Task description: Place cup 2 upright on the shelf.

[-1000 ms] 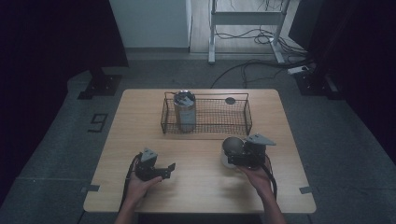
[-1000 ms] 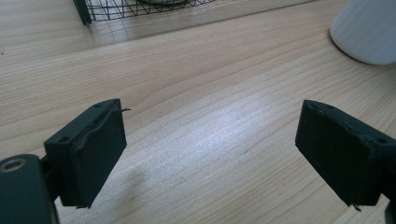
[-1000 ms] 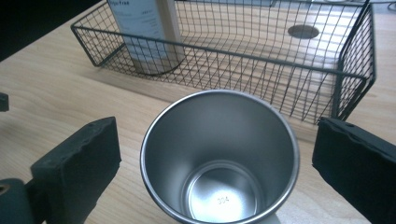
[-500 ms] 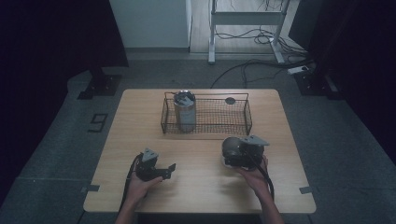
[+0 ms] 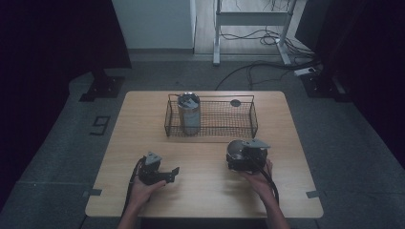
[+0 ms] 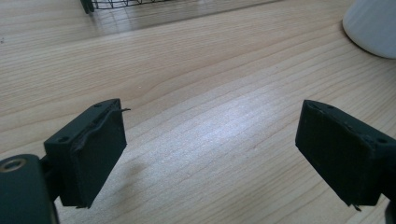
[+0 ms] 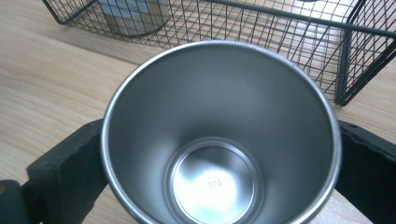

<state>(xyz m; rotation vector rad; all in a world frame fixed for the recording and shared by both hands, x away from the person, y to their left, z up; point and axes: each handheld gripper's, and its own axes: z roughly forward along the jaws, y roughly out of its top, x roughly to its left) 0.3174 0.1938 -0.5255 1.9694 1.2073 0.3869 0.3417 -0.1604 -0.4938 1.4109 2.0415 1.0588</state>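
Right tongs (image 5: 235, 157) grasp a steel cup (image 5: 235, 149), one jaw pressed on each side of the cup wall; in the right gripper view the cup (image 7: 219, 140) sits between the black jaws, mouth toward the camera, inside empty, "304" stamped on the bottom. In the high view the cup is at about 4 o'clock on the counter (image 5: 205, 191), near the front side of the wire basket (image 5: 210, 117) but not touching it. Cannot tell whether the cup rests on the counter or is lifted off it.

Left tongs (image 5: 173, 172) are released, jaws well apart, nothing between them, bare wood below in the left gripper view (image 6: 210, 149). They sit at about 8 o'clock on the counter, jaws aimed toward 3 o'clock. A pale rounded thing (image 6: 373, 25) shows at 1 o'clock in that view, cut off by the edge.

The basket is at 12 o'clock on the counter. A second metal cup (image 5: 189, 113) stands upright in its left end. A small dark disc (image 5: 235, 102) lies at the back right of the basket; in or behind it, cannot tell.
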